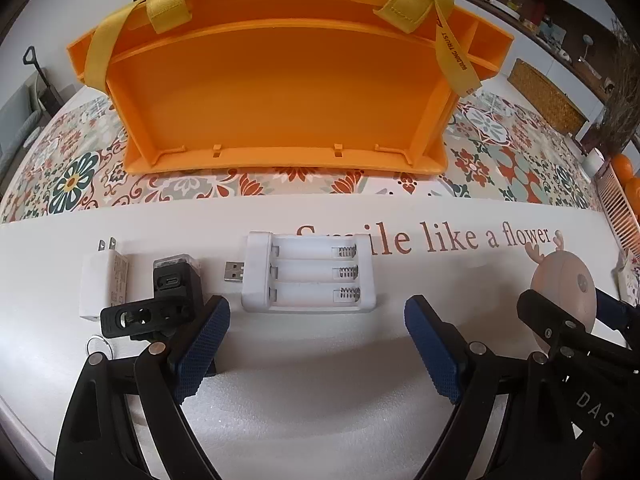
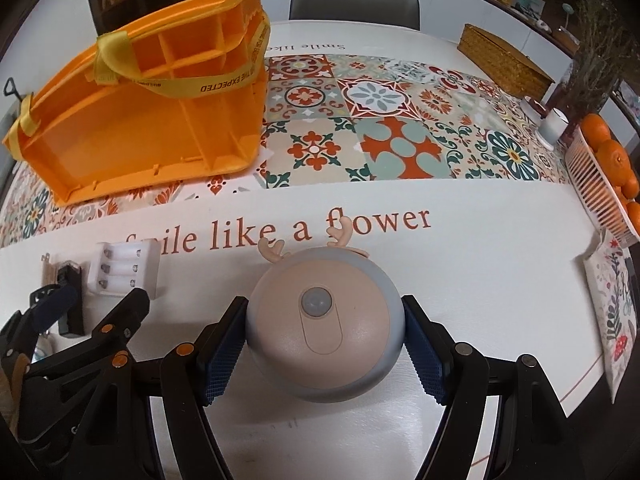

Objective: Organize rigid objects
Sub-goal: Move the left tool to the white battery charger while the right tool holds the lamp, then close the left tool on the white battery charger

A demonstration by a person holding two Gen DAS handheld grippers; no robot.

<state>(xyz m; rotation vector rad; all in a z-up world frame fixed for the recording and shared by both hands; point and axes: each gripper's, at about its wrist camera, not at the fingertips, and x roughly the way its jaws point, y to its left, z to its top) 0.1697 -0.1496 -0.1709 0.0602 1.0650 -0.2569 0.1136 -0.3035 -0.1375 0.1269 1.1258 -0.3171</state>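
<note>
A: Your left tool [image 1: 316, 344] hangs over the white strip along the bench's [image 1: 320, 392] near edge, wide apart and empty; the white battery holder [image 1: 308, 272] lies just beyond its tips.

B: And your right tool [image 2: 324, 344]?

A: Its pads sit against both sides of the round deer-antler night light [image 2: 324, 324], gripping it on the bench.

B: The orange organizer tray [image 1: 280, 92]?

A: Farther back on the patterned cloth [image 2: 400, 120], nothing visible inside it.
</note>
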